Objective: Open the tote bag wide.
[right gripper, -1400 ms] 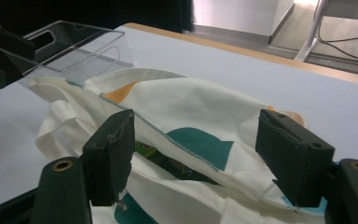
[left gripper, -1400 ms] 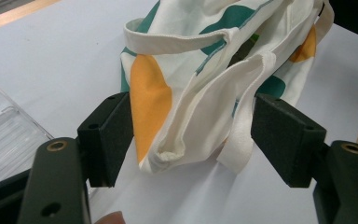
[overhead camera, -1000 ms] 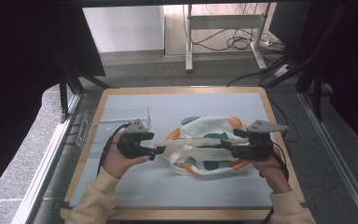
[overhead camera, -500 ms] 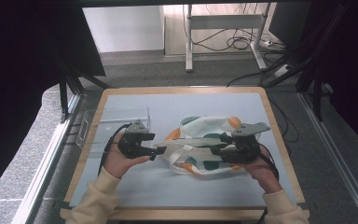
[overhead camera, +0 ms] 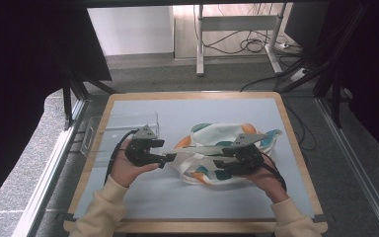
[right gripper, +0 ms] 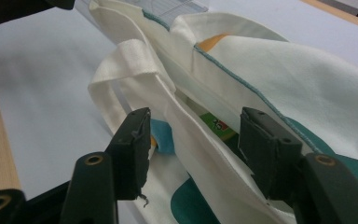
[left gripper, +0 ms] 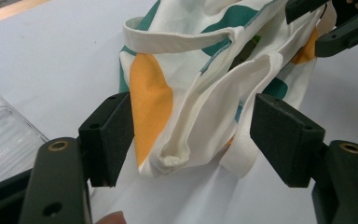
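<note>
The tote bag [overhead camera: 227, 153], cream w/ teal & orange patches, lies crumpled on the blue-grey mat [overhead camera: 177, 113], right of centre, w/ the clear plastic box [overhead camera: 121, 129] just off its left end.

What's changed: vs a sec ago the right gripper [overhead camera: 222, 163] has slid in over the bag, lower & further toward the bag's middle, & its jaws have just been closing. In the right gripper view they straddle one wall of the bag's mouth [right gripper: 186, 135], cloth between them, but both pads stand clear of it, so no grip yet, about mid-wide. The left gripper [overhead camera: 170, 158] hasn't shifted: it sits at the bag's left end, jaws wide, w/ the bag's bunched corner [left gripper: 182, 140] and a strap loop [left gripper: 237, 161] lying between them; the pads sit at the cloth's edges, not pinching.

Meaning, prob.: the bag is being set up for a two-handed hold, right side first, to spread or open the mouth. Neither side has hold of it yet.

Containers: bag's mouth gapes a little toward the right gripper; something green w/ print [right gripper: 216, 123] shows deep inside, can't tell what. The plastic box looks empty, as far as its see-through walls allow.
</note>
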Motion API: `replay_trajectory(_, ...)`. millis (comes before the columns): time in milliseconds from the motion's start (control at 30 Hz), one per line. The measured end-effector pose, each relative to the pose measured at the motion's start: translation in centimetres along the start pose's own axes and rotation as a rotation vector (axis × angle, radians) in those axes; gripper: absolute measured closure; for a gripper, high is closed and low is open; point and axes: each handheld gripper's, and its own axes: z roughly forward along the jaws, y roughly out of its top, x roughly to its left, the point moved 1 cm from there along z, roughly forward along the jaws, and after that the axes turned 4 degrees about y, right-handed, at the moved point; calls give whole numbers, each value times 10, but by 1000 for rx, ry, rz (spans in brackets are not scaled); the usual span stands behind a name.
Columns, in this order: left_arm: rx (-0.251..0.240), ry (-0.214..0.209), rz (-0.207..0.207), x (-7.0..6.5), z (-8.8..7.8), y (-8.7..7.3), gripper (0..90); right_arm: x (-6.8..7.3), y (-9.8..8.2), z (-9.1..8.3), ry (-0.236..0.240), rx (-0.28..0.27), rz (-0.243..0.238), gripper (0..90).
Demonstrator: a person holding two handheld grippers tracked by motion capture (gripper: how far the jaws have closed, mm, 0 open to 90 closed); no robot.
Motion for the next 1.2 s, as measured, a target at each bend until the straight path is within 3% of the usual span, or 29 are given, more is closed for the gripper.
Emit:
replay_trajectory(267, 8, -6, 5, 0, 2, 0, 307, -1, -6, 9, -3, 55, -26, 566)
replay_trajectory(567, -4, -9, 18, -3, 7, 5, 321, -5, -14, 12, -18, 88, -17, 817)
replay_trajectory(767, -25, -22, 33, -10, 9, 16, 341, -6, -16, 12, -8, 92, -19, 855)
replay_trajectory(1000, -24, -44, 77, -22, 22, 39, 350, -6, -19, 11, 3, 87, -17, 857)
replay_trajectory(1200, -26, -50, 85, -23, 32, 54, 352, -7, -20, 10, 12, 83, -16, 857)
